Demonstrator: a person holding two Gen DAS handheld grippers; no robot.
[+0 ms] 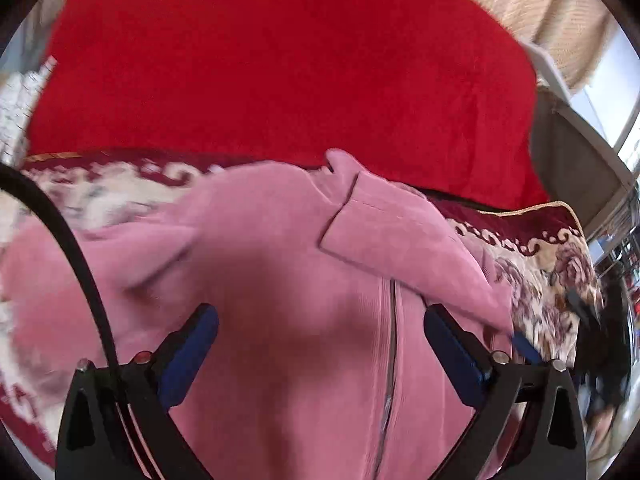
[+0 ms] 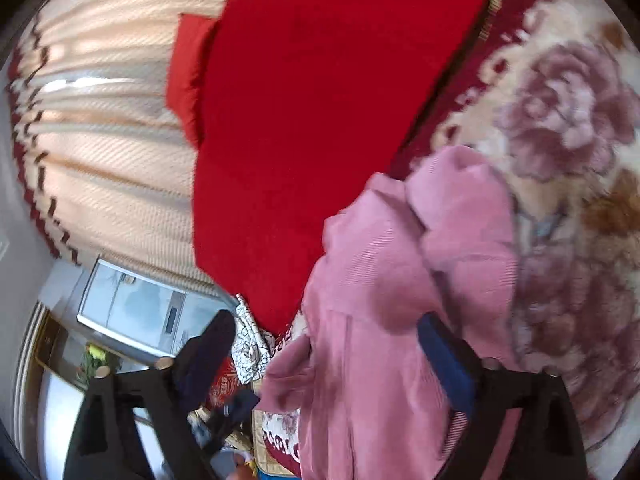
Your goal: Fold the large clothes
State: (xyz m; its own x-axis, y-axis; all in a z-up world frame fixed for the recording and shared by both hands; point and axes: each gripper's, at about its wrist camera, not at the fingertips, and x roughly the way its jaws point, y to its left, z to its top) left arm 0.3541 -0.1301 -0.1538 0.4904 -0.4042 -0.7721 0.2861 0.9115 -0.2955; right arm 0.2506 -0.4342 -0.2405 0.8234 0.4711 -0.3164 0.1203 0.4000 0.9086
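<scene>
A pink corduroy jacket (image 1: 280,248) lies on a floral blanket (image 1: 560,264), with its zipper (image 1: 391,344) running toward the camera. One sleeve cuff (image 1: 372,220) is folded across the front. My left gripper (image 1: 320,314) hovers just above the jacket's front, its blue pads (image 1: 188,356) wide apart and nothing pinched between them. In the right wrist view the same jacket (image 2: 380,280) lies bunched on the floral blanket (image 2: 568,128). My right gripper (image 2: 326,320) is open over its near edge, and the cloth passes between the fingers without being clamped.
A red blanket (image 1: 280,60) covers the surface beyond the jacket, also visible as a red blanket (image 2: 320,80) in the right wrist view. A cream curtain (image 2: 100,140) hangs at the left, above a white appliance (image 2: 136,312). A black cable (image 1: 72,248) crosses the left view.
</scene>
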